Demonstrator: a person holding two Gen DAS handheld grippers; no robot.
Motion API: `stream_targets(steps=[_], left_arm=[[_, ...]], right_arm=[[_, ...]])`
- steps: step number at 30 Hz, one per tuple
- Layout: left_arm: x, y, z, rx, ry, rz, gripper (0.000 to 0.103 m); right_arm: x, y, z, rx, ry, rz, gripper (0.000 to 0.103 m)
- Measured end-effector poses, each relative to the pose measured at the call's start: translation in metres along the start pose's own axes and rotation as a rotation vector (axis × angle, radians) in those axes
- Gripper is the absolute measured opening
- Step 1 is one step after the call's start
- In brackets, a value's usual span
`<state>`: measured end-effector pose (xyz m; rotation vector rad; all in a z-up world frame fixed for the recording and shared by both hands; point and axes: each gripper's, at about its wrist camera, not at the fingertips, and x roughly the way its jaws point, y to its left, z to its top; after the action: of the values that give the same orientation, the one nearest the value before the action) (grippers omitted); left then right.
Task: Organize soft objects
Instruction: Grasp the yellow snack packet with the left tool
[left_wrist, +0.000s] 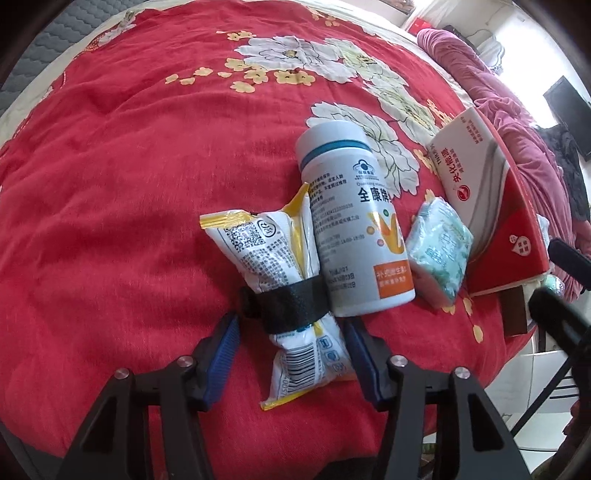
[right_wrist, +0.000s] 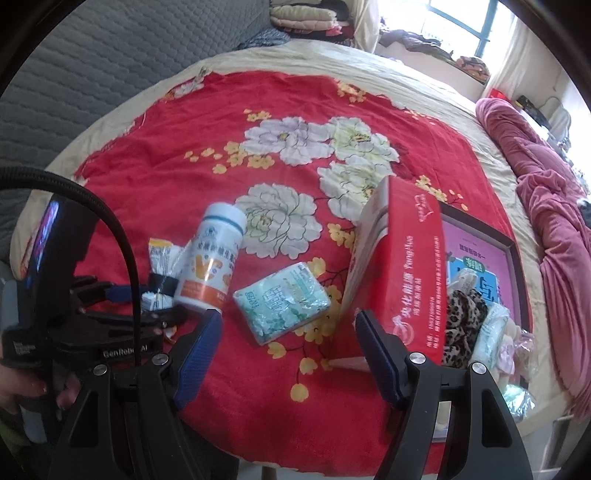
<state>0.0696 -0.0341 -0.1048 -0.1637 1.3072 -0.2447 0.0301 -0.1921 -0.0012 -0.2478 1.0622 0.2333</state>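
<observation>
A white and yellow snack pouch bound with a black strap lies on the red floral bedspread. My left gripper is open, its blue pads on either side of the pouch's lower end, not touching. Beside the pouch lie a white supplement bottle and a pale green tissue pack. In the right wrist view my right gripper is open and empty, just in front of the tissue pack. The bottle and pouch lie to its left.
A red and white carton stands on edge to the right. Behind it an open box holds leopard-print cloth and other soft items. A pink blanket lies at the far right. The bed's front edge is close.
</observation>
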Motion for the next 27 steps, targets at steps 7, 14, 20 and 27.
stream_targets(steps=[7,14,20,27], left_arm=[[-0.001,0.021,0.007,-0.044,0.000,-0.054,0.036],[-0.005,0.028,0.009,-0.034,-0.011,-0.068,0.035],[-0.006,0.036,0.010,-0.048,-0.010,-0.092,0.035],[-0.006,0.034,0.010,-0.037,-0.009,-0.080,0.035]], right_arm=[[0.028,0.018,-0.001,-0.072,0.057,0.006,0.076],[0.065,0.036,0.000,-0.146,0.112,-0.028,0.076],[0.091,0.041,-0.002,-0.186,0.133,-0.080,0.076],[0.107,0.039,0.003,-0.221,0.113,-0.140,0.068]])
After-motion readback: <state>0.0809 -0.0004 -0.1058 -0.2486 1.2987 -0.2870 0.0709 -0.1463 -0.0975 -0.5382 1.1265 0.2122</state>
